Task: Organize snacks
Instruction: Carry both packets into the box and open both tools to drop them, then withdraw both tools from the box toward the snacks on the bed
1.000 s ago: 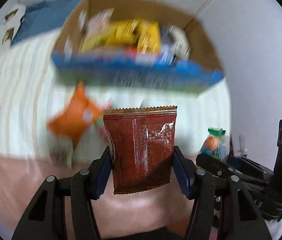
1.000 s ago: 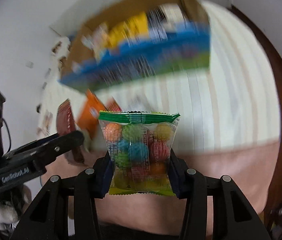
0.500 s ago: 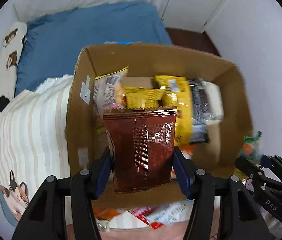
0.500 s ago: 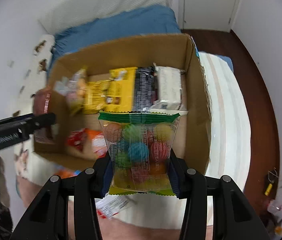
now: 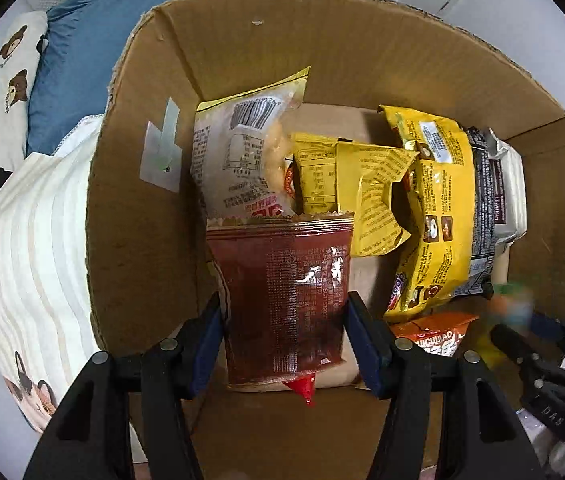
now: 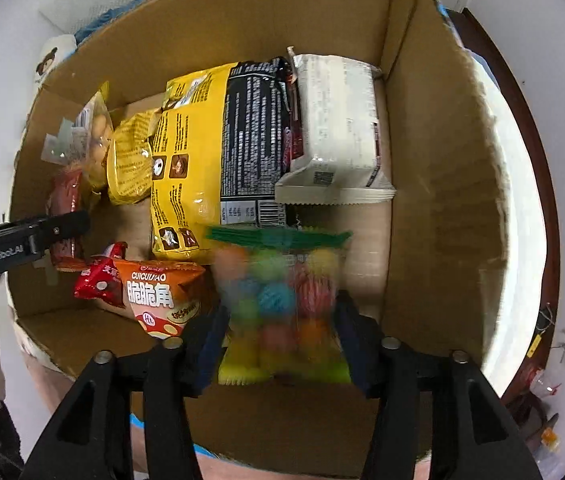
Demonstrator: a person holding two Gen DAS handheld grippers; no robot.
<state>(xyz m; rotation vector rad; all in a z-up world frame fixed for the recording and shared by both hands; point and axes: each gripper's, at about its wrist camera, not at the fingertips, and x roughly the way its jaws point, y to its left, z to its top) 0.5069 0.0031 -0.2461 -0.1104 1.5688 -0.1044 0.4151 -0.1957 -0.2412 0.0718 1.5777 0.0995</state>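
Our left gripper [image 5: 284, 320] jaws have just been opening around the dark red packet [image 5: 282, 300]; our right gripper [image 6: 278, 320] jaws likewise, the candy bag [image 6: 278, 304] blurring between them. Both now hang inside the cardboard box [image 6: 434, 200], previously ahead.

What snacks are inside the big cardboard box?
Inside the cardboard box lie a big yellow bag, a black pack, a white pack and an orange cone-snack bag. What lies underneath them is covered.
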